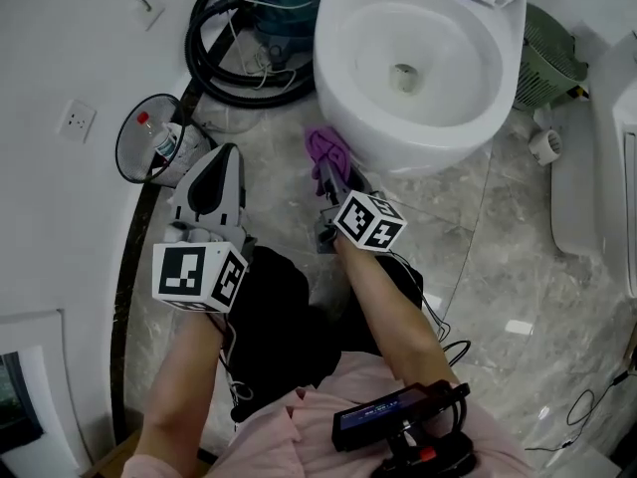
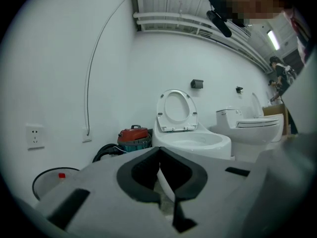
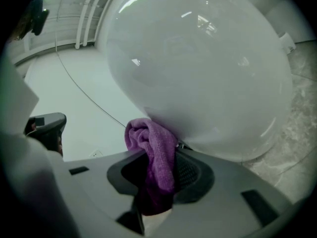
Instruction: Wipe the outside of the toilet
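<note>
A white toilet (image 1: 418,63) with its seat lifted stands at the top centre of the head view. My right gripper (image 1: 330,172) is shut on a purple cloth (image 1: 325,148), and the cloth presses against the lower front-left of the bowl. Seen from the right gripper view, the purple cloth (image 3: 153,155) sits folded between the jaws and touches the bowl's curved outside (image 3: 198,63). My left gripper (image 1: 214,182) hangs apart at the left, shut with nothing in it; the left gripper view has the toilet (image 2: 185,133) further ahead.
A red and teal vacuum with a black hose (image 1: 254,38) stands left of the toilet. Near the wall is a clear bin (image 1: 159,142) holding a bottle. A green basket (image 1: 547,63) and a second white fixture (image 1: 607,167) are at the right. The floor (image 1: 488,267) is grey marble.
</note>
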Available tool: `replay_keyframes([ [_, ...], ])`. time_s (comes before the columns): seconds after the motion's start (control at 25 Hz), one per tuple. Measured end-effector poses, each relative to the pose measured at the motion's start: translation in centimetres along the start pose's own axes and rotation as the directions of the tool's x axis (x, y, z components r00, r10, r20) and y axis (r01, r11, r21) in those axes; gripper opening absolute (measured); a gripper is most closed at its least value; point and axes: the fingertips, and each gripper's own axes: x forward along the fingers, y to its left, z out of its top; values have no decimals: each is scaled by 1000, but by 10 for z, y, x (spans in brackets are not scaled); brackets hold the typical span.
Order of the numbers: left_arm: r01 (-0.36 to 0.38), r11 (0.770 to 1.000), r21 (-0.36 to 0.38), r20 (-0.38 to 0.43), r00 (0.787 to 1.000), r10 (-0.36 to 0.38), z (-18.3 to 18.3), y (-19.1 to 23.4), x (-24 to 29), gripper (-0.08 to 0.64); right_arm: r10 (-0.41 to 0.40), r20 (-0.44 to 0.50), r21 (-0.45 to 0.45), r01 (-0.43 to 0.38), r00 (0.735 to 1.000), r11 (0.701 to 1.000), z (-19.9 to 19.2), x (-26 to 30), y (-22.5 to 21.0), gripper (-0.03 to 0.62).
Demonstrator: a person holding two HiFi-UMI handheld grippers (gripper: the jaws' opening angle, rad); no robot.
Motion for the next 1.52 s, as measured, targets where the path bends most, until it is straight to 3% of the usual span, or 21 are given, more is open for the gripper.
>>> replay_keyframes([
  [0.68, 125, 992, -13, 35, 992, -124, 12, -54, 43, 9, 42, -38, -56, -44, 998, 997, 25, -67, -7, 120],
  [1.52, 188, 982, 23, -16, 982, -187, -2, -102, 69, 9, 2, 11, -64, -1, 1000, 998, 79, -147, -92, 120],
])
